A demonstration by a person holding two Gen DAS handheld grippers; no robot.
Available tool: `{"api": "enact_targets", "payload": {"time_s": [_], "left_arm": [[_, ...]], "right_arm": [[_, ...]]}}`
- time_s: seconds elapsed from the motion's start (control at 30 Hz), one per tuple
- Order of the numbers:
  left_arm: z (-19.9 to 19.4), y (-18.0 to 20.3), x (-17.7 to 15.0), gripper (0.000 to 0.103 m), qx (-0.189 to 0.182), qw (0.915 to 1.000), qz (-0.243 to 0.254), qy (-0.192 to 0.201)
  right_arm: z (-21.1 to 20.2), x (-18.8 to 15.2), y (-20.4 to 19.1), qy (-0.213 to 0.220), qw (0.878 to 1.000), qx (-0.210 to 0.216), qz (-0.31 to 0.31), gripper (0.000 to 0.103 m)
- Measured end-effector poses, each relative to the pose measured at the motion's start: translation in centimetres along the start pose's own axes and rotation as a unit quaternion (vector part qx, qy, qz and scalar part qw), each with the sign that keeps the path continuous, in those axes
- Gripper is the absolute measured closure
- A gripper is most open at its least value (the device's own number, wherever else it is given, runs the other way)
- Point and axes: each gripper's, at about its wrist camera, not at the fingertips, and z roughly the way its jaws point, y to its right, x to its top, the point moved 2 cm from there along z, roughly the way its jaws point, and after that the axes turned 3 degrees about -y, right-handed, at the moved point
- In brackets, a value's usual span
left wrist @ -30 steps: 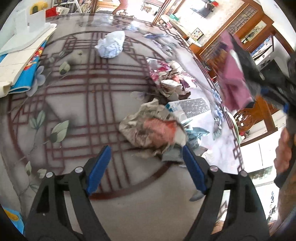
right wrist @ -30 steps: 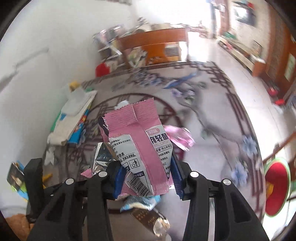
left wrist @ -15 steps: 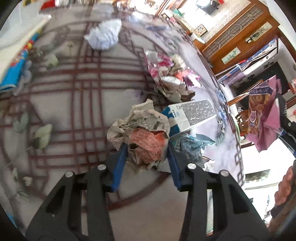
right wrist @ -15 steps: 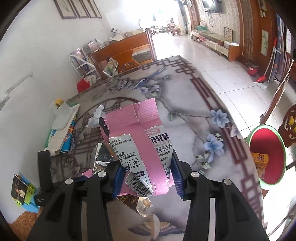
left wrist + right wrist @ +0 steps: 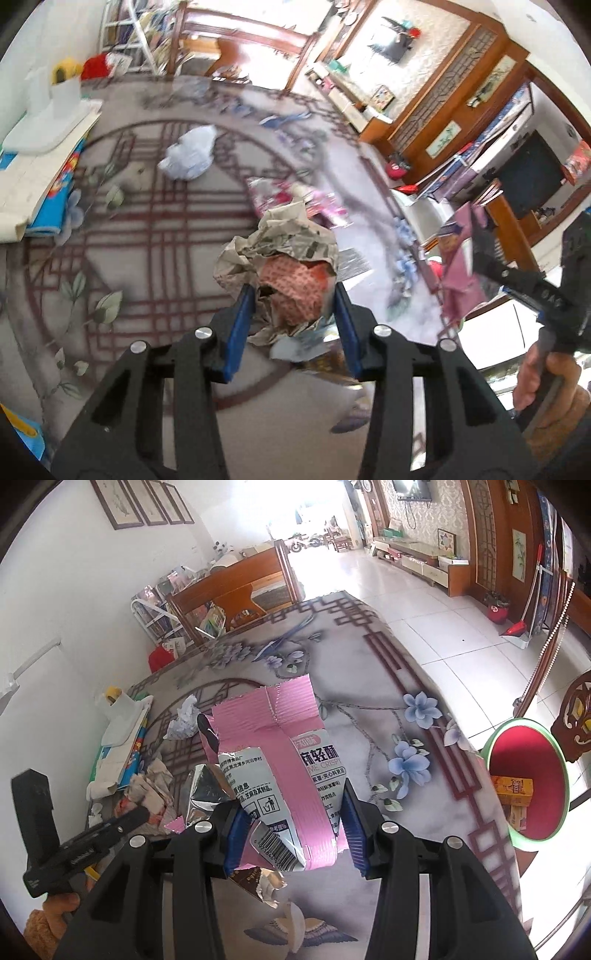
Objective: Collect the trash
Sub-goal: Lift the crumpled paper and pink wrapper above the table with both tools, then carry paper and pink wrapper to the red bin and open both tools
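Clamping crumpled newspaper, the left tongs; right tongs apparently pinch a pink wrapper.

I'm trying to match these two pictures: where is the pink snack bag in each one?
Left wrist view: pink snack bag at the right edge, held by the other gripper.
Right wrist view: pink snack bag in the centre, clamped between the blue pads.
Shared landmark: the white crumpled paper on the table.

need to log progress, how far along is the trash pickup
Done: a yellow box lies in the red bin. In hand: the left tongs grip a crumpled newspaper wad; the right tongs grip a pink snack bag. Left: a white crumpled paper ball and pink wrappers on the patterned table.
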Motion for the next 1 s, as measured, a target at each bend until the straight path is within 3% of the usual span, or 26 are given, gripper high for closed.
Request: {"api": "enact_targets", "payload": {"time_s": [0.33,1.0], "left_arm": [[1.6,6.3,1.2,0.061,-0.033,0.9984,0.045,-0.004],[5.6,13.6,1.1,0.061,-0.043,0.9959,0.075,-0.029]], "right_arm": [[-2.5,-0.3,4.5,0.016,0.999,-0.021,0.03,0.059],[-4.0,-0.7,12.8,0.009,0.997,-0.028,0.078,0.059]]}}
